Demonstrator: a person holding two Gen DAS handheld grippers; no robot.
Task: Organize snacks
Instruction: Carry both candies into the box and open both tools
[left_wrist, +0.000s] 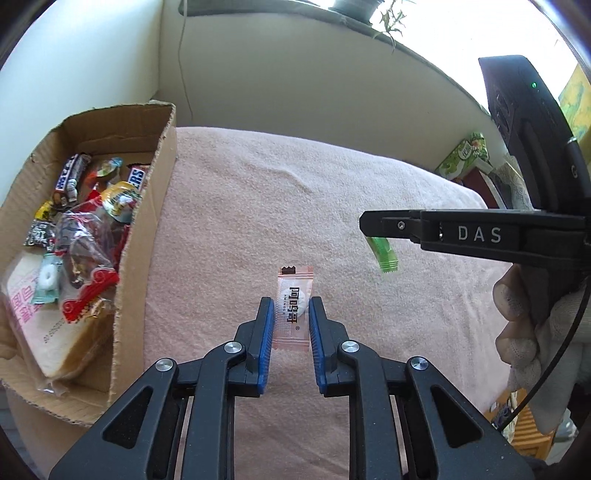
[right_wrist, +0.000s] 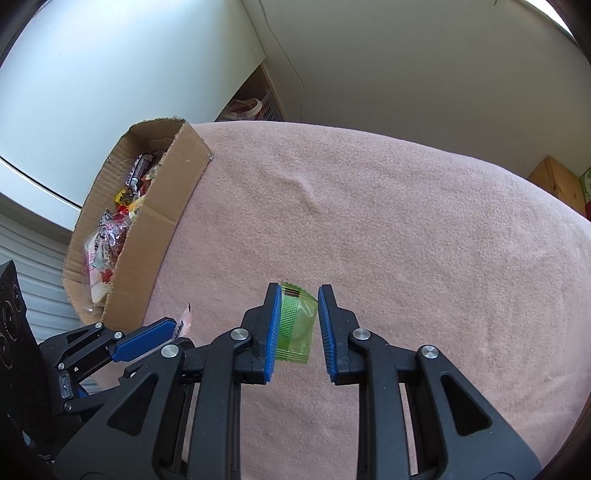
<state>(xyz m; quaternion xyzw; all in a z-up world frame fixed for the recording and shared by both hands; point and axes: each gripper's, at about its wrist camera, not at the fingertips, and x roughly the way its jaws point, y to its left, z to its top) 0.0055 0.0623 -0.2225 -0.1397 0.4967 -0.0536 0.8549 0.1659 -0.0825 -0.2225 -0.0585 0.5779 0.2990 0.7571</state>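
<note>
A pink candy packet (left_wrist: 293, 308) with a white round sweet inside lies on the pink cloth (left_wrist: 295, 206). My left gripper (left_wrist: 291, 308) straddles it, with both blue pads touching its long edges. A green candy packet (right_wrist: 297, 325) sits between the pads of my right gripper (right_wrist: 297, 295); the left pad touches it and a gap shows on the right. In the left wrist view the green packet (left_wrist: 384, 254) hangs under the right gripper's fingers (left_wrist: 388, 225). A cardboard box (left_wrist: 147, 236) full of wrapped snacks stands at the left.
The box also shows in the right wrist view (right_wrist: 155, 236), left of the left gripper (right_wrist: 147, 338). A green carton (left_wrist: 467, 158) and dark items stand at the far right past the cloth's edge. A wall rises behind the table.
</note>
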